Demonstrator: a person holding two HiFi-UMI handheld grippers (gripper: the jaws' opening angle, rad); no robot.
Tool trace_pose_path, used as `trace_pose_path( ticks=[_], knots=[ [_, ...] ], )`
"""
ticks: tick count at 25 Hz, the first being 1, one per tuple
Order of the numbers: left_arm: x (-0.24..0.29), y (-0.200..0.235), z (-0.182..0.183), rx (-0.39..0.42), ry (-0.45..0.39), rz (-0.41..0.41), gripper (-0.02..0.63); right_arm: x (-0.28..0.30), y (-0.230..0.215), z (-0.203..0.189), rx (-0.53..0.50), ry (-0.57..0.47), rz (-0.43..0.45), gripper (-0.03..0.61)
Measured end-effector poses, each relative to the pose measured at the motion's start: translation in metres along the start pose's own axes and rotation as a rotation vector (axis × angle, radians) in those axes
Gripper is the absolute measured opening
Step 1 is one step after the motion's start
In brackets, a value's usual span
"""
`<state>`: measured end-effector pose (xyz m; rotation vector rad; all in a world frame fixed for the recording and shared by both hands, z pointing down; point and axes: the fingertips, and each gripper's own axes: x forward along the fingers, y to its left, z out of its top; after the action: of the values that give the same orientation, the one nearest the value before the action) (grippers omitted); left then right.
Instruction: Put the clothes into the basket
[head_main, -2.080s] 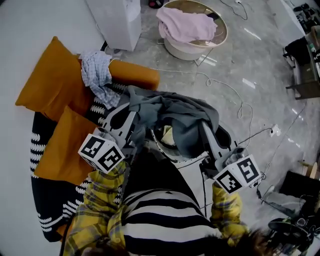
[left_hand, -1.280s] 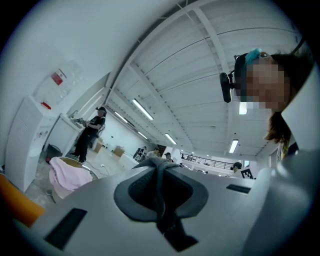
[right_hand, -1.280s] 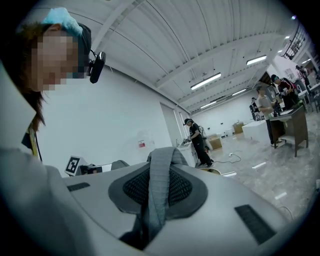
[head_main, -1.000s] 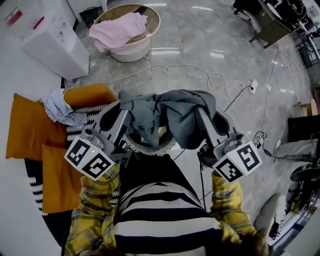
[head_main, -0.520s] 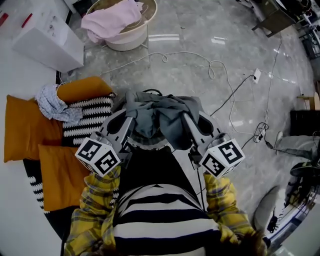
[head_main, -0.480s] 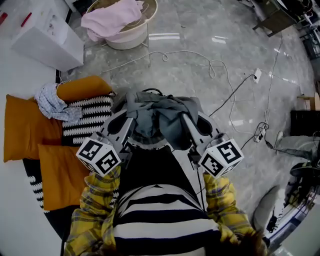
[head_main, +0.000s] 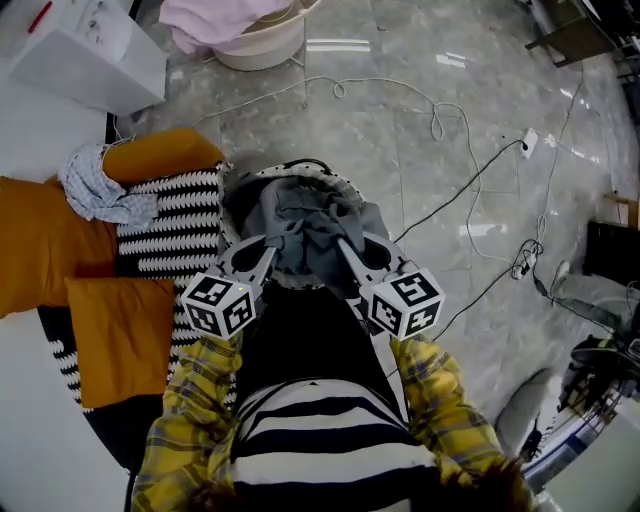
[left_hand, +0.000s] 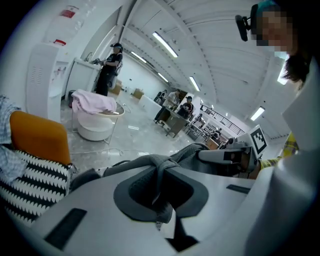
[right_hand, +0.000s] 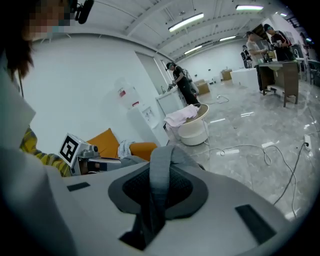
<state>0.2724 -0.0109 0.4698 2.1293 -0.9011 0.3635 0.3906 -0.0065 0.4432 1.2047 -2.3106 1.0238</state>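
Note:
A grey garment (head_main: 312, 222) hangs bunched between both grippers, sagging into a round basket (head_main: 234, 196) on the floor just ahead of the person's striped torso. My left gripper (head_main: 277, 238) is shut on the garment's left side. A twisted fold of grey cloth (left_hand: 159, 172) is pinched between its jaws. My right gripper (head_main: 343, 243) is shut on the right side, with a flat grey strip (right_hand: 159, 175) clamped between its jaws. The garment hides most of the basket's inside.
Left of the basket lie a black-and-white rug (head_main: 172, 222), orange cushions (head_main: 45, 245) and a blue checked cloth (head_main: 95, 190). A white basket with pink clothes (head_main: 235, 22) and a white box (head_main: 88, 48) stand farther off. Cables (head_main: 450, 130) trail over the grey floor at right.
Both grippers have come down and closer together with the grey garment, which now sits low in the basket's mouth. The head view has tilted, so the pink-clothes basket is nearer the top edge.

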Motion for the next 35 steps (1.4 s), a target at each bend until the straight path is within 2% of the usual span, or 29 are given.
trace_pose_path(
  ticks=[5,10,13,14,16,18,19,20,22,27,30,35],
  knots=[
    [0.012,0.025,-0.042,-0.040,0.098,0.057,0.032,0.027,0.000,-0.035,-0.055,0.125,0.002,0.069],
    [0.018,0.031,-0.063,-0.083,0.129,0.057,0.032,0.038,0.001,-0.051,-0.115,0.194,0.002,0.071],
    [0.019,0.036,-0.068,-0.050,0.136,0.089,0.032,0.042,-0.001,-0.057,-0.144,0.229,-0.007,0.071],
    [0.020,0.036,-0.069,-0.014,0.153,0.103,0.032,0.043,-0.002,-0.059,-0.161,0.247,-0.014,0.093],
    [0.020,0.036,-0.073,0.062,0.201,0.127,0.034,0.044,-0.004,-0.064,-0.193,0.281,-0.025,0.194],
    [0.020,0.038,-0.075,0.099,0.226,0.162,0.066,0.044,-0.006,-0.067,-0.226,0.304,-0.042,0.234],
    [0.018,0.041,-0.073,0.104,0.216,0.185,0.110,0.044,-0.007,-0.068,-0.267,0.317,-0.061,0.247],
    [0.015,0.043,-0.067,0.106,0.192,0.210,0.127,0.042,-0.007,-0.069,-0.324,0.331,-0.086,0.249],
    [0.009,0.046,-0.053,0.107,0.129,0.242,0.126,0.040,-0.006,-0.068,-0.418,0.342,-0.114,0.249],
    [0.000,0.041,-0.027,0.039,0.013,0.234,0.097,0.036,0.004,-0.057,-0.360,0.312,-0.047,0.244],
    [-0.006,0.034,-0.013,-0.016,-0.059,0.210,0.062,0.032,0.005,-0.050,-0.346,0.291,-0.035,0.224],
    [-0.017,0.026,-0.003,-0.098,-0.141,0.153,0.057,0.027,0.005,-0.040,-0.359,0.246,-0.035,0.196]
  ],
)
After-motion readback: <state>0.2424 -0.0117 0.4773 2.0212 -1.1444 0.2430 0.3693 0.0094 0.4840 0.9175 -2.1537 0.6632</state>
